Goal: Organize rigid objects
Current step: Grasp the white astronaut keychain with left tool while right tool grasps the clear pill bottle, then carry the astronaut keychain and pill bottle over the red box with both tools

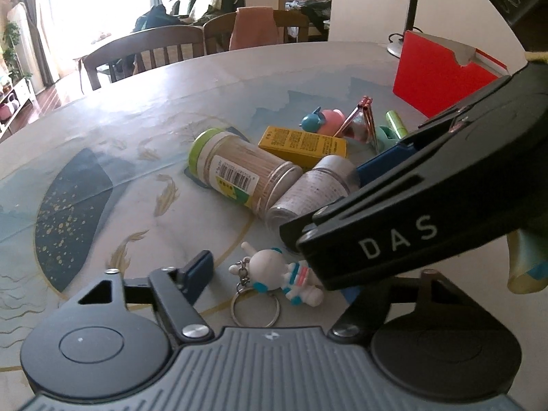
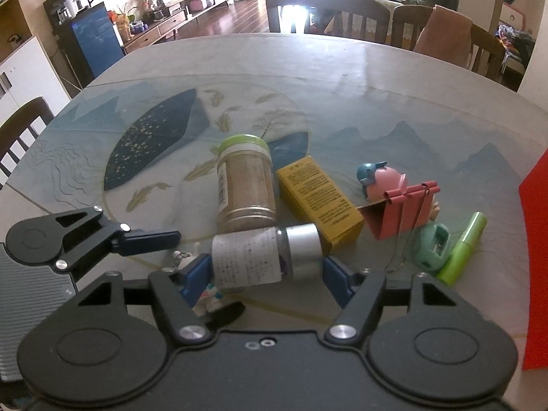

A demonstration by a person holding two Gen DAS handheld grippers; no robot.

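Round table (image 2: 342,78) with a painted blue-and-gold cover, bearing a close cluster near its front. Red box (image 1: 438,75) upright at the right edge. Toothpick jar (image 2: 245,188) on its side, green lid toward the far rim, long axis running away from the right camera. Yellow carton (image 2: 320,202) flat just beside it, slanting near-right. Silver-capped bottle (image 2: 267,258) lying crosswise, cap to the right, between the blue pads of the right gripper (image 2: 267,274); pads at both ends, seemingly pressing, though contact is hard to confirm. Pink binder clip (image 2: 404,209), teal sharpener (image 2: 431,246) and green tube (image 2: 464,246) to the right. Astronaut keychain (image 1: 291,277) lying between the spread, untouching jaws of the left gripper (image 1: 274,281), head leftward.
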